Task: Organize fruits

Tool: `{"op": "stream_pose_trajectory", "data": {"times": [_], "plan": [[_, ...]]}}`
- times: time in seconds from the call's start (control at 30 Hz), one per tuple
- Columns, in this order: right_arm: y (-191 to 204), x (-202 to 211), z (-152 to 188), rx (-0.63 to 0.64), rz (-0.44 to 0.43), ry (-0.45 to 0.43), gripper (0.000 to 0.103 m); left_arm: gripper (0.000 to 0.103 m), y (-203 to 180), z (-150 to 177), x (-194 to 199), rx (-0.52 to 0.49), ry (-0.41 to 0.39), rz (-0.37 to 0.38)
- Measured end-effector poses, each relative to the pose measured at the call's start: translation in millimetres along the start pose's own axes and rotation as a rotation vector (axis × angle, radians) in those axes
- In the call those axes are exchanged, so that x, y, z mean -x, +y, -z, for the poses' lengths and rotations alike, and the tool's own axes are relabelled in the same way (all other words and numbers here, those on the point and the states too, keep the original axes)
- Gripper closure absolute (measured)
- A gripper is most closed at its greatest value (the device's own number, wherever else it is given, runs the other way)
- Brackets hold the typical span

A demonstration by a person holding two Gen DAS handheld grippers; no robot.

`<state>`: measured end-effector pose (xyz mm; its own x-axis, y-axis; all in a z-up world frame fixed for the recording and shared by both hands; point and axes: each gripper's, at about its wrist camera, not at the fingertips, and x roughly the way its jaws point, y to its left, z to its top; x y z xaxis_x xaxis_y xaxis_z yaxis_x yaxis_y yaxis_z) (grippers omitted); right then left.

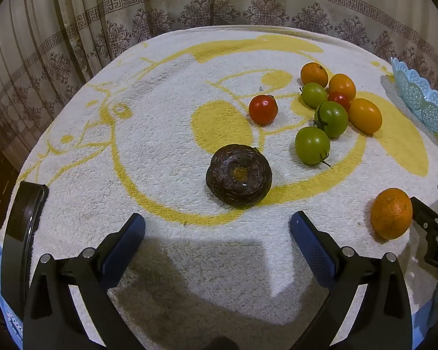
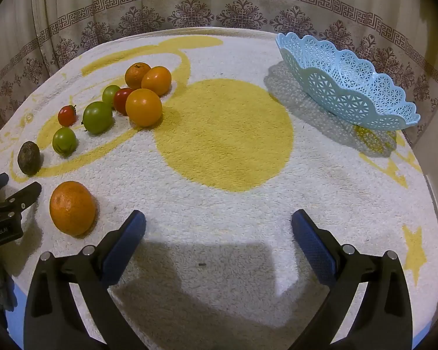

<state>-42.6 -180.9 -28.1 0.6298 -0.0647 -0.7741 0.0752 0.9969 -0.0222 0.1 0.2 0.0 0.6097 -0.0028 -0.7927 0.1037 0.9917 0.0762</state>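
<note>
Blue-padded left gripper is hovering jaws apart, dark fruit lying dead ahead; right gripper, equally spread, is facing bare towel.

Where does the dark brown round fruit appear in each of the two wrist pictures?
Left wrist view: the dark brown fruit lies near the middle of the picture, just ahead of the open left hand-held gripper.
Right wrist view: the same fruit sits small at the far left edge.
Shared landmark: the big orange lying alone, lower right in the left view, lower left in the right view.
</note>
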Motion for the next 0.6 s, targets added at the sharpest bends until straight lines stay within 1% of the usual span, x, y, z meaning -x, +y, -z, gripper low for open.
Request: {"op": "stream_pose_trajectory", "data": {"times": [0.6], "plan": [[-0.1,0.0,-0.2,0.000,-0.001,0.001,0.002,0.005,-0.3,0.1,0.0,-0.003,-0.001,-0.005]]}}
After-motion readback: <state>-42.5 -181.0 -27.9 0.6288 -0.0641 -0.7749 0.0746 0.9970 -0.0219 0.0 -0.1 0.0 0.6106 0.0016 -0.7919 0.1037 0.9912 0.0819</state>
